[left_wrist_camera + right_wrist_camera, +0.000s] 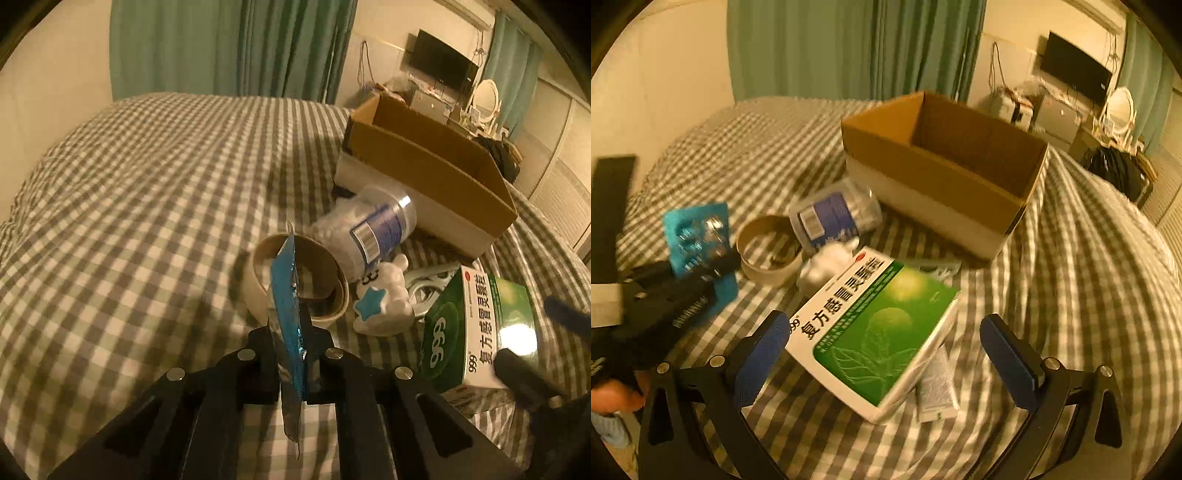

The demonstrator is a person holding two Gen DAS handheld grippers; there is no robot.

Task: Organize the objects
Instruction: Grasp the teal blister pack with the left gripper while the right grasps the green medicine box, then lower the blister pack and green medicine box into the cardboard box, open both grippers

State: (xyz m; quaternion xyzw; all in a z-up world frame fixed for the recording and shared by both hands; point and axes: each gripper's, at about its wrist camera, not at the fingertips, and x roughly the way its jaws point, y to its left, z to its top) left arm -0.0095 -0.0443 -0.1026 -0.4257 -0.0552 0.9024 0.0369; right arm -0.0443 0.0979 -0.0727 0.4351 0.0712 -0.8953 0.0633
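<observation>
My left gripper (293,345) is shut on a blue blister pack (286,314), held edge-on above the checked bed; from the right wrist view the pack (698,236) shows flat, with the left gripper (716,264) clamped on it. My right gripper (886,343) stands open around a green and white medicine box (875,332), its blue pads on either side, not touching. An open cardboard box (942,173) sits behind, also visible as the cardboard box (424,173). A tape roll (299,280), a clear jar (369,229) lying on its side and a white figurine (384,299) lie between.
A white tube (938,387) lies under the medicine box's near corner. A white plastic piece (428,284) rests beside the figurine. Green curtains (229,48) hang behind the bed (129,184). A desk with a monitor (439,62) stands far right. A hand (613,395) shows at lower left.
</observation>
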